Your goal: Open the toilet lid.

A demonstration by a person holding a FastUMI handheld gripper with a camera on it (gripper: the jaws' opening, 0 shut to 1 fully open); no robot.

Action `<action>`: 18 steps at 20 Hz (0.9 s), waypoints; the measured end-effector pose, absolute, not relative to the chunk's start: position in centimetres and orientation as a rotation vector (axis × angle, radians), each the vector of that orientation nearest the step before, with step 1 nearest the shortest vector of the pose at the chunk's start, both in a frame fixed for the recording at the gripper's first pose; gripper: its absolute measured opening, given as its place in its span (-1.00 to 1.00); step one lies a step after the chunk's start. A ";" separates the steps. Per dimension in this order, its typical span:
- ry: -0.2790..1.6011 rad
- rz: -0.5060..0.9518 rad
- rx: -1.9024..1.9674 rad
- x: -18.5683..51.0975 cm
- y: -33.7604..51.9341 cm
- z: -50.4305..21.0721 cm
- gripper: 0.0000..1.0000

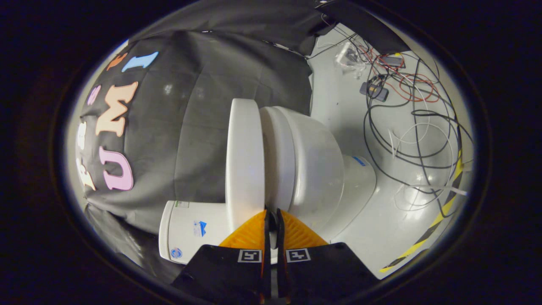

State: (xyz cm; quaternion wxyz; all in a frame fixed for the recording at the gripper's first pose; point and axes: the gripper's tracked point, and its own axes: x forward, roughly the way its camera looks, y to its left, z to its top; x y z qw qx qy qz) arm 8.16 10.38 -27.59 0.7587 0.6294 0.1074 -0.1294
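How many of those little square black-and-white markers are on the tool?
2: one marker behind each finger, the second beside the first. The tool has its fingers nearly together, tips at the gap between toilet lid and seat.

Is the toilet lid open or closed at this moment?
Partly open: the toilet lid stands apart from the seat, a gap between them.

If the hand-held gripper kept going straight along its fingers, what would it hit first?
Probably the toilet lid: the hand-held gripper, fingers nearly closed, points at the narrow gap between the lid's edge and the seat on the bowl. Depth is unclear, so it could slip into that gap.
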 end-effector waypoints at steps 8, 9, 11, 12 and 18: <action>0.214 -0.358 1.271 8.2 10.6 -23.4 -0.93; 0.212 -0.387 1.276 8.4 10.6 -22.6 -0.94; 0.208 -0.383 1.233 7.9 11.2 -21.3 -0.98; 0.191 -0.368 1.234 8.0 11.4 -20.2 -0.98; 0.184 -0.378 1.123 8.3 12.8 -15.8 -0.98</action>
